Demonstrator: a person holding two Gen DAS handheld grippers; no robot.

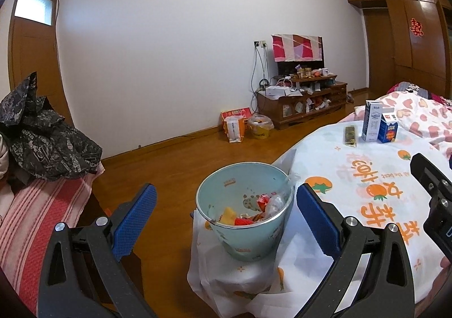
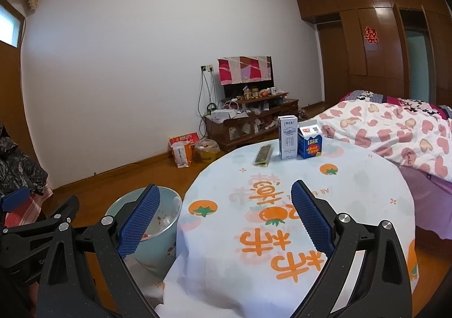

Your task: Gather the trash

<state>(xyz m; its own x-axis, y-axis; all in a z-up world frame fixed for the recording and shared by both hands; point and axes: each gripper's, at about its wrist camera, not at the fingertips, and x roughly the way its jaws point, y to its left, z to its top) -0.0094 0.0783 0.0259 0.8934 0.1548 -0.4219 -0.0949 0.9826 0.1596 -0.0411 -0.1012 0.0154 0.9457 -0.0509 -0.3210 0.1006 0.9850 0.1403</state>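
Both claws are hovering released and empty, blue pads spread wide: the left claw (image 1: 226,216) is framing the pale-green trash bucket (image 1: 245,233), which is sitting low beside the tabletop (image 2: 353,185) at its 9 o'clock edge, while the right claw (image 2: 226,216) is pointing across the persimmon-print cloth toward the far rim. The collecting appears to be partway through, judging by the bucket already holding several crumpled wrappers in red, yellow and clear plastic; their exact number cannot be told. Three things are waiting on the tabletop, grouped at 12 o'clock from the right claw and well apart from it: one flat dark-green snack packet (image 2: 263,155) lying down, one tall white milk carton (image 2: 288,137) standing upright, and one shorter blue drink carton (image 2: 310,142) standing just beside the white one, at its 3 o'clock. The step in hand seems to be reaching for the next piece of trash. That move is calling for the right claw to travel forward over the cloth, line its pads either side of one piece, probably the packet as the nearest, and clench before carrying it back toward 8 o'clock, where the single bucket is standing. The flat packet may need a low, edge-on approach.
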